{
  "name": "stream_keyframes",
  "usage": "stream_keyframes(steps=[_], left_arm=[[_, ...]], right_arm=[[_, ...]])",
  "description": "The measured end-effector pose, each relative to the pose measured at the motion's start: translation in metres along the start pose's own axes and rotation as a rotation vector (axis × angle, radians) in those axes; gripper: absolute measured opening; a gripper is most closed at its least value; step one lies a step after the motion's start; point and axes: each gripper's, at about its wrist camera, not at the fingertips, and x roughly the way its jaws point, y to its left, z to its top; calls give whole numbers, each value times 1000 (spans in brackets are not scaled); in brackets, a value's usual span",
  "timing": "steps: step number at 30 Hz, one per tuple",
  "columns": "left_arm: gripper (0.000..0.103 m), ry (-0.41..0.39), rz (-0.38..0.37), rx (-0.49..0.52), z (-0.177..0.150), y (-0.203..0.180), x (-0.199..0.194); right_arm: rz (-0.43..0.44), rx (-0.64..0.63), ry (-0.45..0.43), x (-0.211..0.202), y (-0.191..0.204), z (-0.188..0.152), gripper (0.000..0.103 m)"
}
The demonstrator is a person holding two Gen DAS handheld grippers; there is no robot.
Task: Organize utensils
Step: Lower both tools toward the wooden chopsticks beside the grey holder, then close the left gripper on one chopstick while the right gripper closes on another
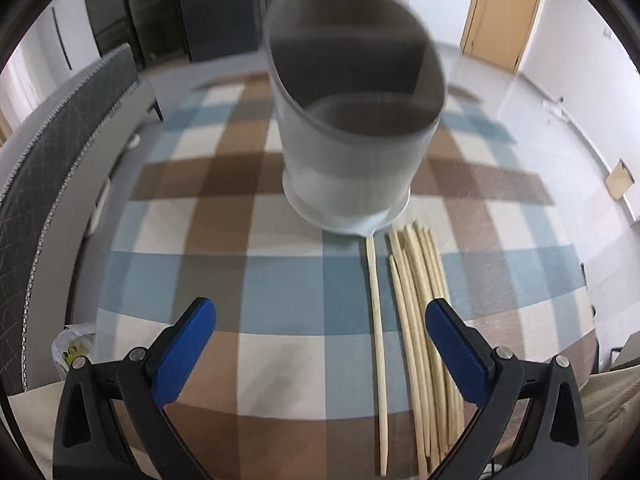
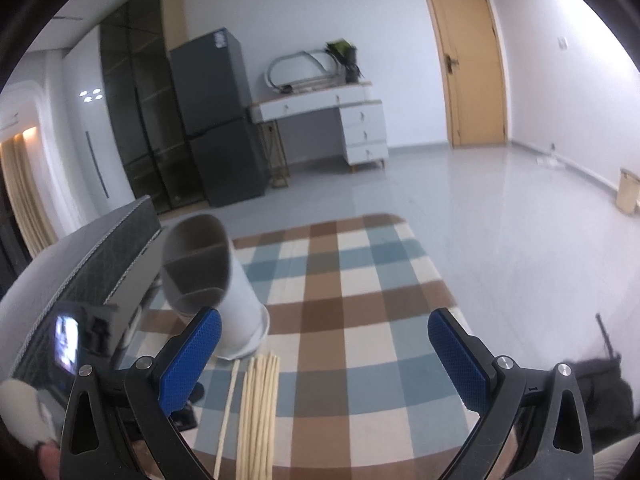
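A pale grey divided utensil holder [image 1: 352, 128] stands on the checked tablecloth [image 1: 192, 232], straight ahead of my left gripper [image 1: 320, 344]. A bundle of pale wooden chopsticks [image 1: 424, 328] lies in front of the holder, with one single chopstick [image 1: 378, 344] apart on its left. My left gripper is open and empty, just above the near ends of the chopsticks. My right gripper [image 2: 324, 356] is open and empty, higher up. In its view the holder [image 2: 216, 280] is at left and the chopsticks [image 2: 260, 412] lie below its left finger.
A dark grey padded chair back [image 1: 60, 168] stands along the table's left side. A dark fridge [image 2: 216, 120], a white desk with drawers [image 2: 344, 120] and a wooden door [image 2: 468, 64] stand across the room. A small bin [image 2: 628, 192] is by the right wall.
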Motion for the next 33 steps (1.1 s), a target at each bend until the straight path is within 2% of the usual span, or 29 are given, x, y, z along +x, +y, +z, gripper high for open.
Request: stream_keyframes(steps=[6,10,12,15,20,22,23,24,26,28,29,33], left_arm=[[100,85,-8,-7,8,-4,22],[92,94,9,-4,11,-9,30],[91,97,41,11,12,-14,34],[79,99,55,24,14,-17,36],[75,103,72,24,15,-23,35],[61,105,82,48,14,-29,35],[60,105,83,60,14,-31,35],[53,98,82,56,14,-31,33],[39,106,35,35,13,-31,28],[11,109,1,19,10,-33,24],[5,109,-3,25,8,-34,22],[2,117,-83,1,1,-29,9]], right_arm=[[24,67,84,25,-12,-1,103],[40,91,119,34,-14,-2,103],[47,105,137,38,-15,-2,103],[55,122,150,41,-17,-3,103],[60,153,174,47,-17,-5,103],[59,147,178,49,-16,-5,103],[56,146,181,49,-16,-5,103],[55,144,185,50,-16,-6,103],[49,141,199,52,-16,-8,103],[42,136,209,55,-15,-10,103],[37,131,212,56,-15,-10,103],[55,118,239,60,-11,-12,103]])
